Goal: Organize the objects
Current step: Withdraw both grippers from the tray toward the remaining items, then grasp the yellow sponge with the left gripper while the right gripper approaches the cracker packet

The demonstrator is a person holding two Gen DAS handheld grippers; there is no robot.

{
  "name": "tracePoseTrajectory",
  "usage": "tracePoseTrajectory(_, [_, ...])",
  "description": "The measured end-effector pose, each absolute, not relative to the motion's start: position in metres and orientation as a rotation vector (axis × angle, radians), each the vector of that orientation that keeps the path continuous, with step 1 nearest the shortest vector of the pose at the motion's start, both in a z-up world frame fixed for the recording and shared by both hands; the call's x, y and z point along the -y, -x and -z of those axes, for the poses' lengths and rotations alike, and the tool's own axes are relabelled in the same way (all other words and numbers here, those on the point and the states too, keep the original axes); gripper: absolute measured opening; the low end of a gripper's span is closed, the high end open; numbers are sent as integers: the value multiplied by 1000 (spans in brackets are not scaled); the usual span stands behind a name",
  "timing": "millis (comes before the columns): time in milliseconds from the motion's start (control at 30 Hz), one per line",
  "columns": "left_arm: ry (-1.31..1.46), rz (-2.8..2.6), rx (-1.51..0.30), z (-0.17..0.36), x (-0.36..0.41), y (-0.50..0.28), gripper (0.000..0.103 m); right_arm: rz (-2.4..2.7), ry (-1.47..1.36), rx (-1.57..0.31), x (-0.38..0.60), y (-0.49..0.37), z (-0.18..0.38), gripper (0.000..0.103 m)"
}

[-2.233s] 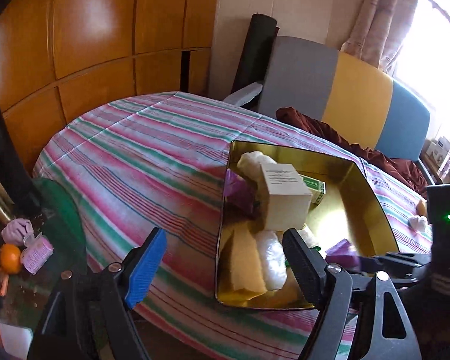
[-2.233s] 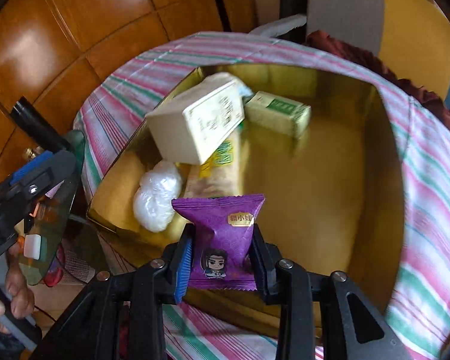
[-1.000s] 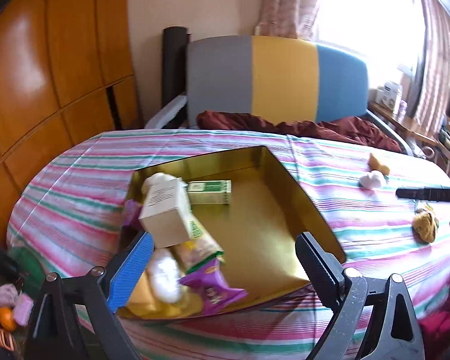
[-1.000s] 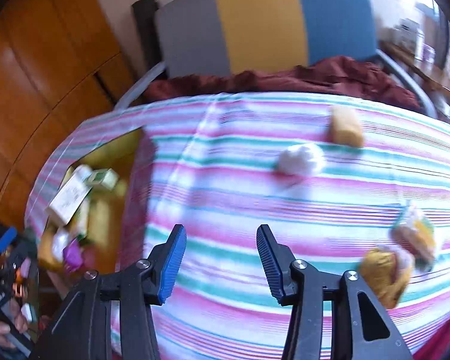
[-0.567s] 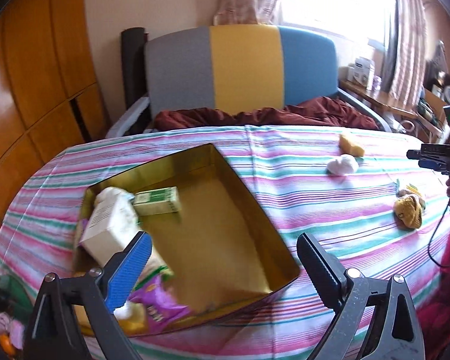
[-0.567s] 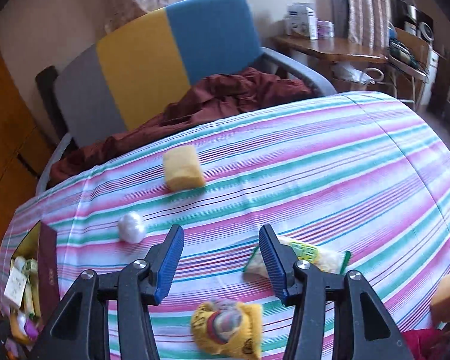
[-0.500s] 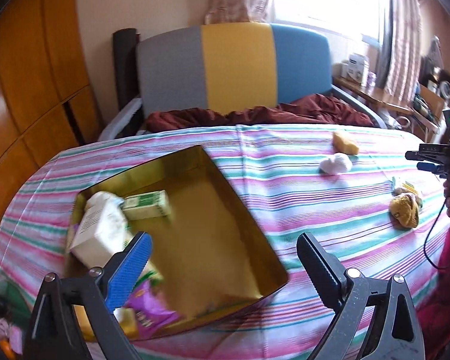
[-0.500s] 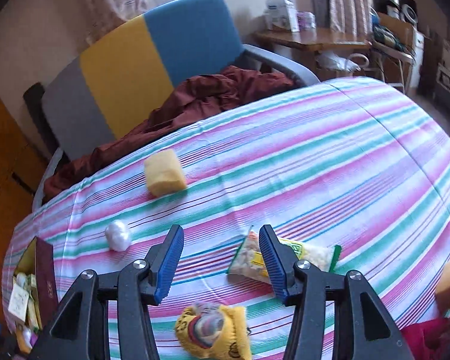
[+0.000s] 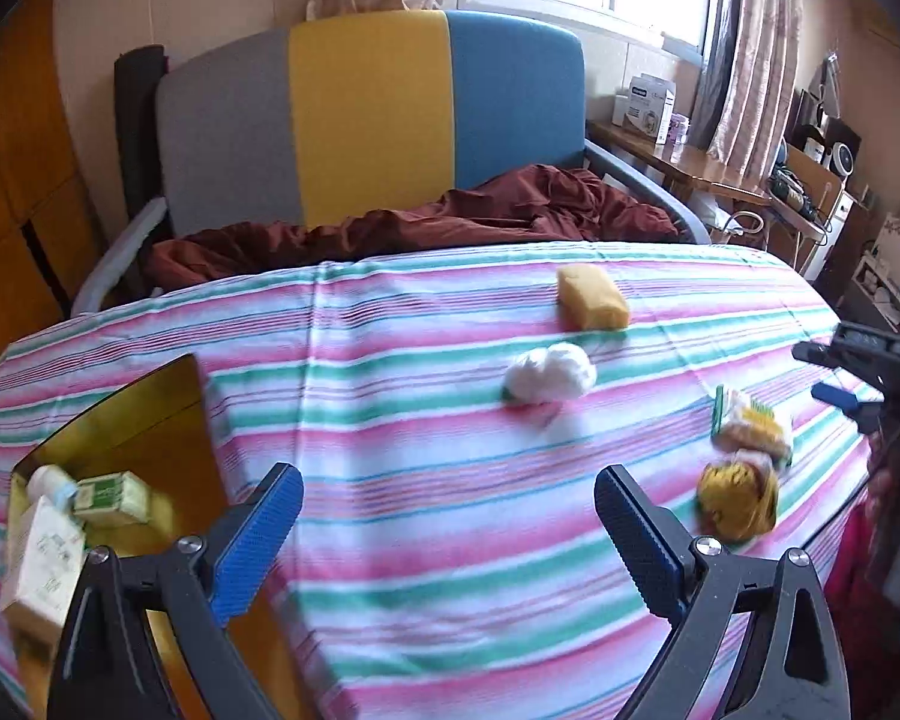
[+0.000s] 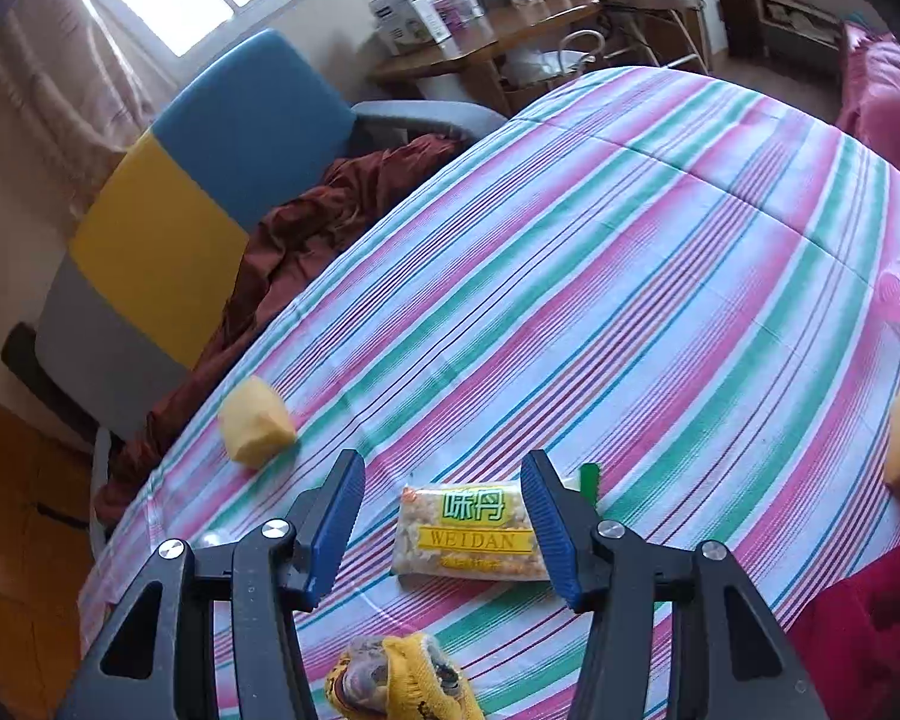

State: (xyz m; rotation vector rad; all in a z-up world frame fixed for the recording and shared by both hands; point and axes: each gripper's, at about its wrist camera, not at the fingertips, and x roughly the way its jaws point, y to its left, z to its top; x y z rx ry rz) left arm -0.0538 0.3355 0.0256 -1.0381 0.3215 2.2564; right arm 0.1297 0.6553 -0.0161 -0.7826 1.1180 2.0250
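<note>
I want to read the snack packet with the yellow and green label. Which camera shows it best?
The right wrist view: the snack packet lies close and sharp between the open right gripper fingers, its label readable. In the left wrist view the packet is far off, small and blurred.

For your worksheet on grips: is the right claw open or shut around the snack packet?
Open: the right claw straddles the snack packet, neither pad pressing it.
</note>
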Motion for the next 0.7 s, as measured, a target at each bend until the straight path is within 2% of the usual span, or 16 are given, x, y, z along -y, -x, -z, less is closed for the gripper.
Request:
tracePoseTrajectory(100, [1038,-2235,-323,-27,-362,65,99,-1998,737,-1191,-663,-140,18,61])
tracePoseTrajectory(500, [1087,-2138,-379,-9,-472,114,99,-2065,817,-1250,-658,-126,22,62])
tracePoseTrajectory(700, [1080,-2125,-464,8,-526,133,99,-2089,842,-1291,-657,-123,25,62])
